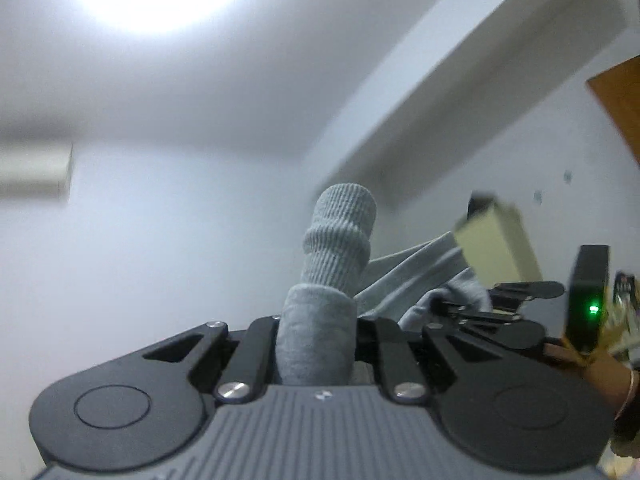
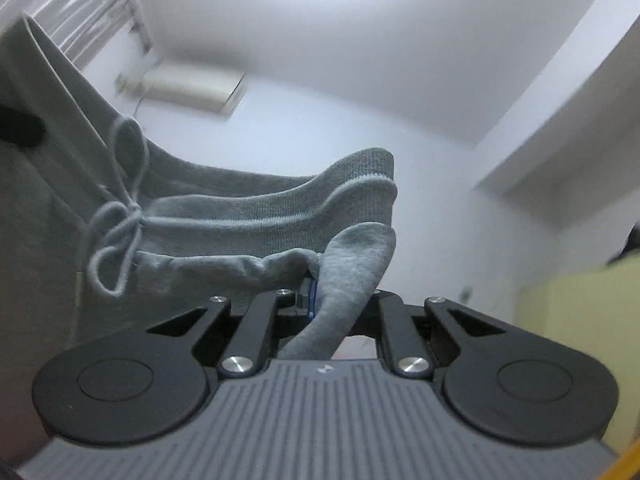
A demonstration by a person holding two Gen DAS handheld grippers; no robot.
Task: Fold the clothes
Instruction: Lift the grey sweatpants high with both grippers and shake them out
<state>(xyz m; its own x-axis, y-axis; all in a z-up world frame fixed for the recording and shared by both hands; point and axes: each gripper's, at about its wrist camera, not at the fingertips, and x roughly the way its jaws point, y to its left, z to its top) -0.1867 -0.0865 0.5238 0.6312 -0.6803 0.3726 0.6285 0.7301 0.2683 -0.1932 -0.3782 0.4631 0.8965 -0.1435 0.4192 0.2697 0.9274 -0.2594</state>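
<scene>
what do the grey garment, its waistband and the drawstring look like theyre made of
Grey garment: soft matte jersey or fleece knit, probably cotton blend; it bunches in rounded folds.
Waistband: ribbed stretch knit, with fine parallel ridges.
Drawstring: thin round cord, likely cotton, tied in limp loops.

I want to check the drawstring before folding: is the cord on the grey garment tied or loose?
Tied. In the right wrist view the drawstring forms a bow with loops, knotted at the ribbed waistband of the grey garment.
</scene>
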